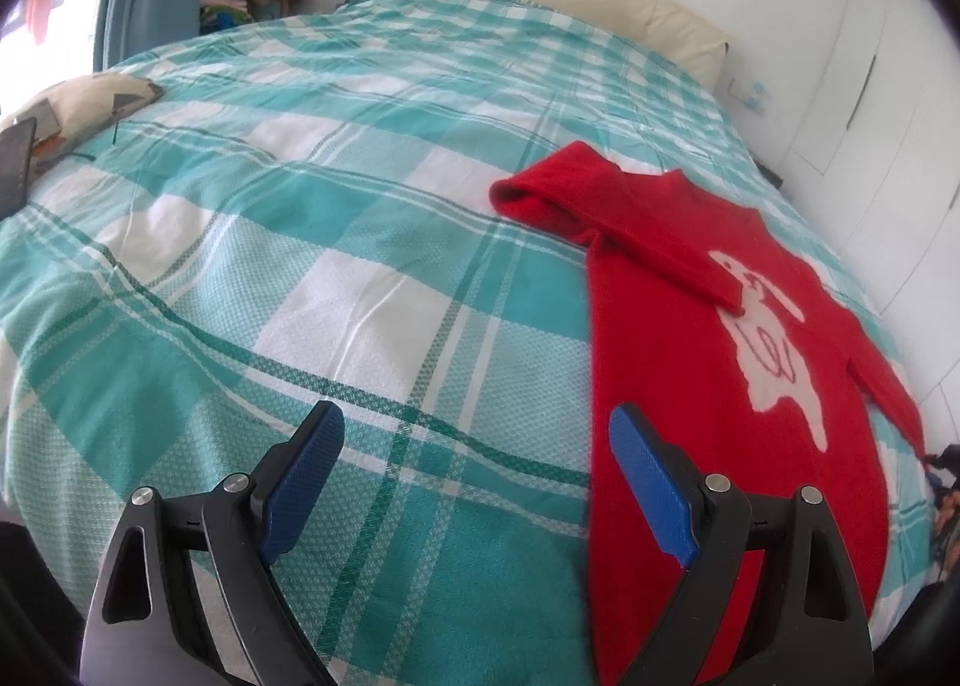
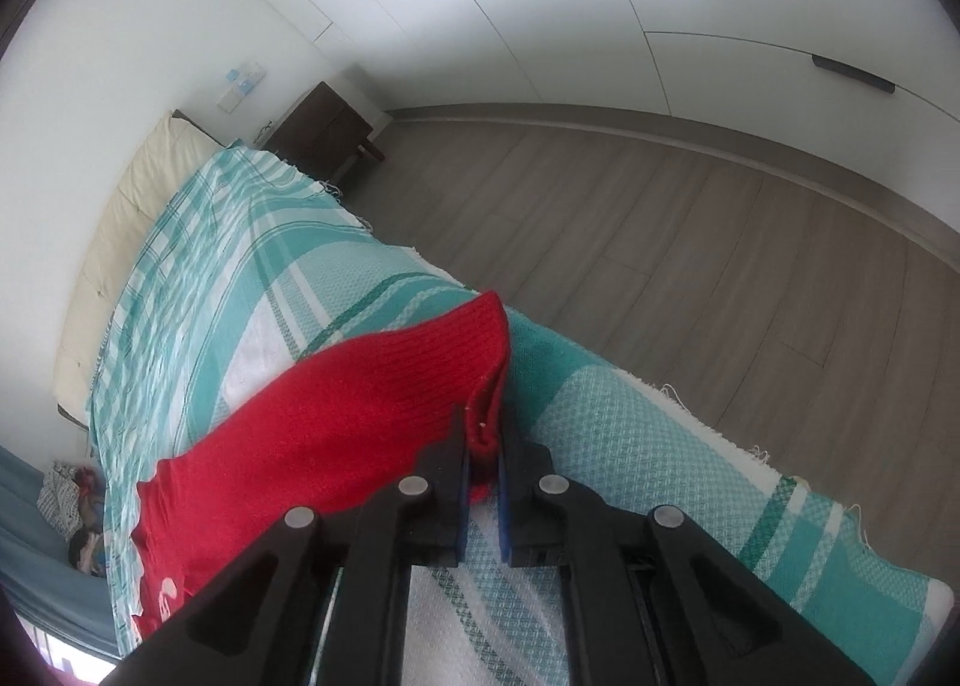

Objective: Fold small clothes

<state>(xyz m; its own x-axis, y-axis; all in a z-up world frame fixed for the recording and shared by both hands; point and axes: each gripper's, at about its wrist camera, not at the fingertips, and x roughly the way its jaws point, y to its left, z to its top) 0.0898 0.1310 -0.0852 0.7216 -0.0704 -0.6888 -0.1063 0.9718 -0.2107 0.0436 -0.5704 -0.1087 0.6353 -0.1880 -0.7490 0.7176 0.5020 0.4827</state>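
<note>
— While the red sweater (image 1: 690, 338) lies flat on the bed (image 1: 300, 218), where exactly is it located?
— On the teal-and-white checked cover, toward the bed's right-hand edge in the left wrist view. One sleeve (image 1: 606, 218) is folded across the chest, its cuff touching the white animal motif (image 1: 774, 338).
— State of the left gripper (image 1: 474, 482)?
— Fingers spread wide, nothing between them. One blue pad (image 1: 651, 488) sits over the sweater's lower edge, the other (image 1: 303, 482) over bare cover.
— State of the right gripper (image 2: 485, 446)?
— Fingers drawn close together, pinching a fold of the red knit at the end of the other sleeve (image 2: 420, 362). That sleeve rises off the cover toward the fingers, near the bed's side edge, with wooden floor (image 2: 660, 242) beyond.
</note>
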